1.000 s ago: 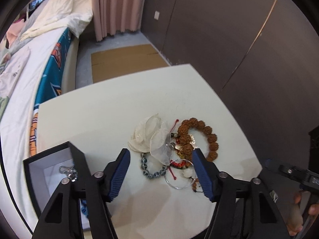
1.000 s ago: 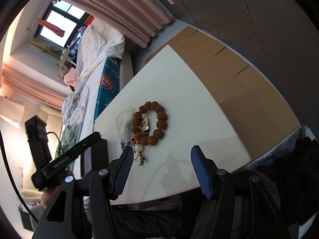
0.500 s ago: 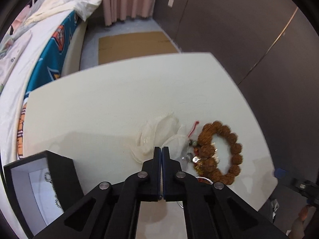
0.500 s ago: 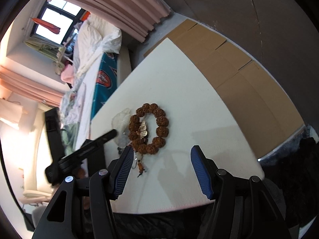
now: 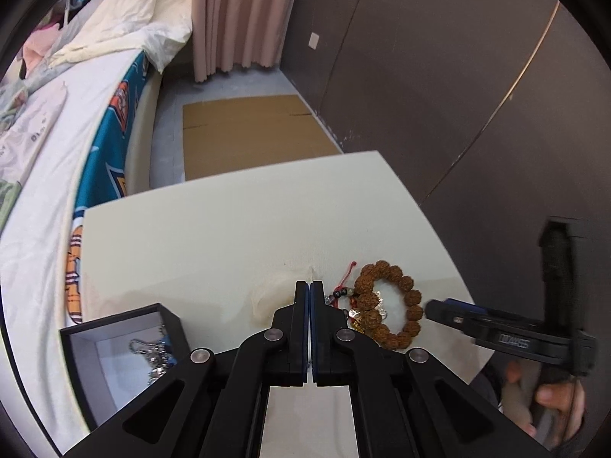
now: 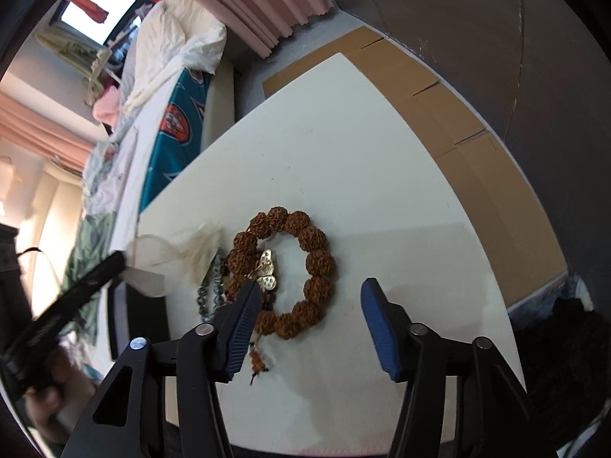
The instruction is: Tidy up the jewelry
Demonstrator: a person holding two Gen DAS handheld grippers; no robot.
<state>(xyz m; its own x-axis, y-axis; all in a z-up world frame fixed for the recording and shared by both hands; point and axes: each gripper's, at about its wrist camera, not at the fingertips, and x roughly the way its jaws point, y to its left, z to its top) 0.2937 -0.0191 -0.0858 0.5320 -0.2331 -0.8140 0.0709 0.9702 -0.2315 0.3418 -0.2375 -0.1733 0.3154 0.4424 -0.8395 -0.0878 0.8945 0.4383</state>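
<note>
Pouch (image 6: 168,259) pinched in your clamped left gripper (image 5: 309,286); right gripper (image 6: 309,305) closes, empty, over the bead bracelet (image 6: 298,274), seemingly bound for the box (image 5: 114,366).

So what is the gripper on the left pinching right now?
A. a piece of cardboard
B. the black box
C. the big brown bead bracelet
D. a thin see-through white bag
D. In the right wrist view the left gripper is shut on the sheer white bag, lifting it off the white table, while the brown bead bracelet lies flat beside it, untouched.
</note>
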